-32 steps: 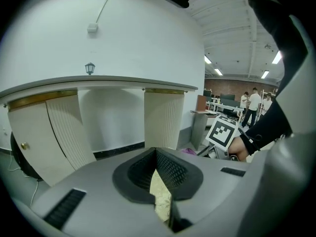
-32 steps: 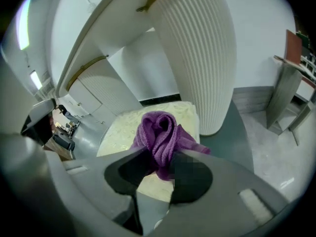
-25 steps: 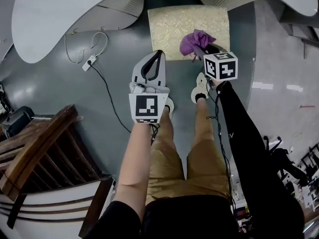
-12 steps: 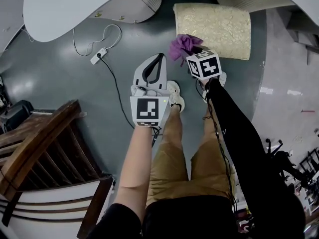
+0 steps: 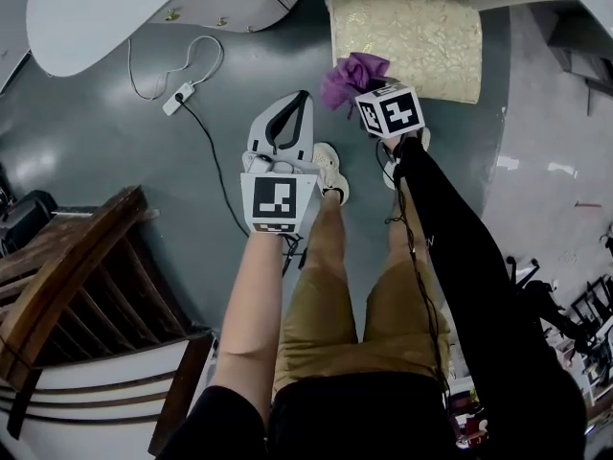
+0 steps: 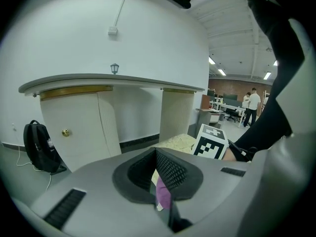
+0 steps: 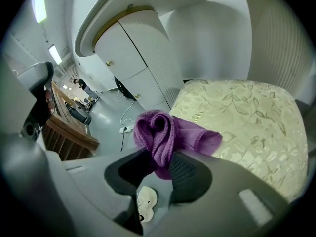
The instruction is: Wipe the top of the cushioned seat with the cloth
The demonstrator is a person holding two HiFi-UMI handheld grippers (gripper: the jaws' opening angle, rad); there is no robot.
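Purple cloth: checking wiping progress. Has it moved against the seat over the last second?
Yes. The purple cloth, held in the right tongs, has gone leftward along the cushioned seat's near edge, to its near-left corner.

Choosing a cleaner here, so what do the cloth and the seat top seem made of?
Cloth: purple knitted yarn, matte and soft-looking. Looped stitches show, but the fibre is unclear.
Seat: cream woven upholstery, perhaps brocade, with a faint sheen and a leaf pattern across it.
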